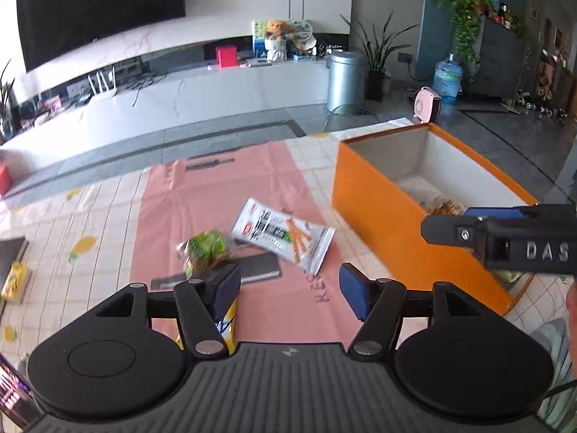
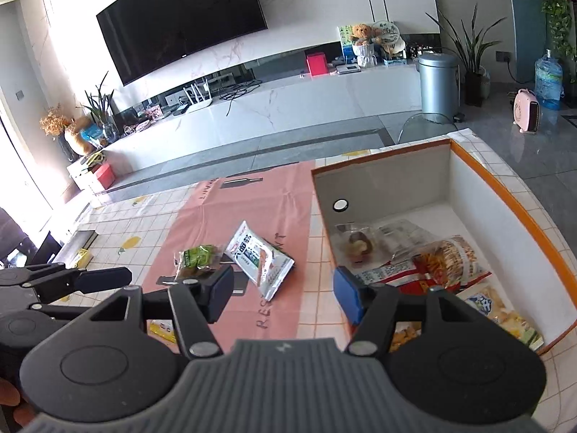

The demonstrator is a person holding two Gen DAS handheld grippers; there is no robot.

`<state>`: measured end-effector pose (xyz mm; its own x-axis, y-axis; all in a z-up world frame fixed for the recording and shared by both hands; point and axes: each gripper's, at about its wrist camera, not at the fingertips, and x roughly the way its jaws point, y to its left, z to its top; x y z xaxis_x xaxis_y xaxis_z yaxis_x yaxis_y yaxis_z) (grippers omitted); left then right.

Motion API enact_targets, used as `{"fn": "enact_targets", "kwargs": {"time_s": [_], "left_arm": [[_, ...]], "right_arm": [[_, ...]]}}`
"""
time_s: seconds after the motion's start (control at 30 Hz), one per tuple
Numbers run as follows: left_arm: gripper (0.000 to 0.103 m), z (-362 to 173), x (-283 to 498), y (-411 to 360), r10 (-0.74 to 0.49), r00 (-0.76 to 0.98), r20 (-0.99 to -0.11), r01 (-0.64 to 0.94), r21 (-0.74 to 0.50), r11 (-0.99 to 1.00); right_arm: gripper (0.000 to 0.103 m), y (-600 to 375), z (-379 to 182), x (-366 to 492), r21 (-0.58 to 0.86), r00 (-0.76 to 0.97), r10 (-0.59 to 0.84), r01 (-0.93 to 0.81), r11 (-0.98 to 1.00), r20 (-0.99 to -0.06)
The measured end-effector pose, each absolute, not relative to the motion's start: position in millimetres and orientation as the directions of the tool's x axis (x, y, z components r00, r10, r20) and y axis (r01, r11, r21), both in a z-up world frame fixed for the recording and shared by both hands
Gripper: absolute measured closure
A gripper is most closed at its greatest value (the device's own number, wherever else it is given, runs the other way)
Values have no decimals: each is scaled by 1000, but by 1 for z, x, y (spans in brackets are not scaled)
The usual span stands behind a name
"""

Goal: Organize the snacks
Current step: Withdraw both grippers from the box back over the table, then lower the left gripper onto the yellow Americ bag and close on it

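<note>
Left to right across the table: a yellow packet lies at the far left edge, apart from the rest. On the pink runner sit 2 loose snacks, a green packet and, just to its right and touching or nearly so, a white stick-snack pouch. The pouch's long axis runs diagonally, from far-left to near-right. At the right stands the orange box, open-topped and already holding several snack bags.

The left claw stands wide with nothing between its pads; a yellow carton shows beneath its left finger, on the table rather than gripped, as far as the view allows. The right claw is also open and empty, its right finger over the box's near-left corner.

Both loose snacks lie ahead of the claws and slightly to the left. The left claw appears nearer the green packet, which sits just beyond its left finger. The pouch lies ahead between the fingers of either claw. For a grasp across the pouch's narrow width, the wrist would probably need to roll to meet the diagonal.
</note>
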<state>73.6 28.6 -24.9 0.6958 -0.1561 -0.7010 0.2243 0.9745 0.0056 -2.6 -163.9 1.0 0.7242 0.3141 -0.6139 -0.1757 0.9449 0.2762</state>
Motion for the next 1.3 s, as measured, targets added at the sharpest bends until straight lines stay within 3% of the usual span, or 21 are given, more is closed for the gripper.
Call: {"fn": "enact_targets", "kwargs": {"time_s": [0.17, 0.7, 1.0, 1.1, 1.23, 1.3], "left_arm": [[18, -37, 76, 47, -96, 667, -738, 209, 62, 976], [18, -93, 119, 104, -148, 571, -807, 123, -94, 988], [18, -124, 141, 103, -138, 542, -829, 151, -65, 986], [18, -130, 144, 102, -136, 538, -832, 154, -61, 986], [18, -135, 145, 97, -108, 539, -835, 162, -23, 987], [24, -137, 145, 95, -98, 536, -839, 163, -11, 987]], "right_arm": [[44, -128, -20, -13, 181, 726, 299, -239, 954, -619], [41, -64, -73, 48, -50, 677, 264, -406, 912, -687], [39, -35, -106, 94, -219, 689, 198, -467, 857, -697], [29, -29, -116, 105, -276, 710, 172, -469, 839, -683], [23, -21, -130, 118, -345, 723, 129, -469, 813, -679], [27, -23, -134, 122, -341, 712, 116, -464, 818, -692]]}}
